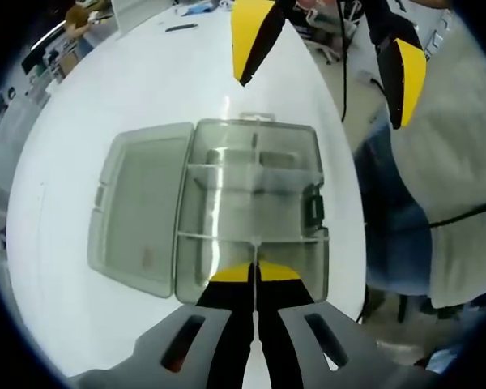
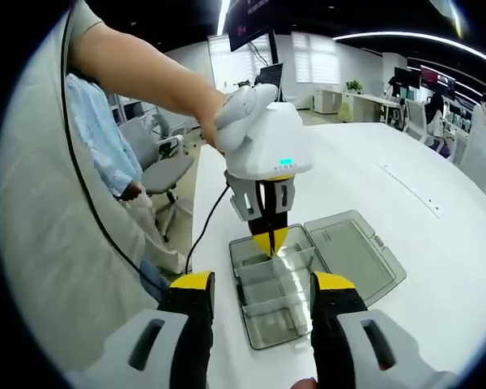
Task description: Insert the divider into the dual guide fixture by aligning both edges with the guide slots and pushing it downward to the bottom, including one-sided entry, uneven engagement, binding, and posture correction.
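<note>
Two yellow-tipped jaws of the left gripper are seen in the left gripper view pressed together on the top edge of the clear divider, which is held upright across the box so that both ends can meet the side slots; the lid is laid open flat on the table to keep access free from above. In the right gripper view, the right gripper is held with jaws apart, empty, just short of the box, judged to be kept ready for posture correction, while the left gripper is poised tip-down over the box's far compartments.
</note>
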A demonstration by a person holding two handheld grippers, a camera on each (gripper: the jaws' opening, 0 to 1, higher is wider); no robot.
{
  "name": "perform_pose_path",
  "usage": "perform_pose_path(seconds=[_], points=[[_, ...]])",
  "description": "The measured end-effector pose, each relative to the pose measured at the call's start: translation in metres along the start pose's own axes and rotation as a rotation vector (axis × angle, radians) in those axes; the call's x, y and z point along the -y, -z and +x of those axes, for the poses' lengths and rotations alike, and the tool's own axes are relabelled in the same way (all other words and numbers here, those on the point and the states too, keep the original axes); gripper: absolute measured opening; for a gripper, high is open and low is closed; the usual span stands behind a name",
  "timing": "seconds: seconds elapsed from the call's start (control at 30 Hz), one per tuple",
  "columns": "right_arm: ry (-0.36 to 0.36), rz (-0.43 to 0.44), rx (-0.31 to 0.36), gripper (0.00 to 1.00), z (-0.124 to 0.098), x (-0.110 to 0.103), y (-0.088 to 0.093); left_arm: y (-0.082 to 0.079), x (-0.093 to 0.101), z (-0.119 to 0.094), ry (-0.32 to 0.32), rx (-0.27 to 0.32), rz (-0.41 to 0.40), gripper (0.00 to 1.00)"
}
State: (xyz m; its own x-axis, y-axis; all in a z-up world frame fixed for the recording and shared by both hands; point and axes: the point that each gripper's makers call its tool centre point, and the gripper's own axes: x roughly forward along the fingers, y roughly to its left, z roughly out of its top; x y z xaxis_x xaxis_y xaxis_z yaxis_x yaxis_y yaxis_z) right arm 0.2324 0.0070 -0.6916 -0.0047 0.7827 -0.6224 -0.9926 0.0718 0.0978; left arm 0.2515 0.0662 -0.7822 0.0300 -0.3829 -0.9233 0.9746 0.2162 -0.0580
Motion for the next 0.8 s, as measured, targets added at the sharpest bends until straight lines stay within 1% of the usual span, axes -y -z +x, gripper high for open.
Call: perform_pose_path(seconds=[0.3,0.6,0.8], points=[[0.003,0.003,0.000,0.44,-0.0010,0.0006,0.0007,-0.0004,0.0003,0.0008,-0.042,-0.029,0.038,0.00],[0.010,0.002,-0.002,0.43,-0.0030,0.0013,0.0020,0.0022,-0.0006,0.0032,-0.087,-0.038,0.033,0.00],[0.014,0.005,-0.006,0.43,-0.0062,0.0002,0.0044,0.0036,-0.0016,0.0037,-0.088,-0.038,0.020,0.00]])
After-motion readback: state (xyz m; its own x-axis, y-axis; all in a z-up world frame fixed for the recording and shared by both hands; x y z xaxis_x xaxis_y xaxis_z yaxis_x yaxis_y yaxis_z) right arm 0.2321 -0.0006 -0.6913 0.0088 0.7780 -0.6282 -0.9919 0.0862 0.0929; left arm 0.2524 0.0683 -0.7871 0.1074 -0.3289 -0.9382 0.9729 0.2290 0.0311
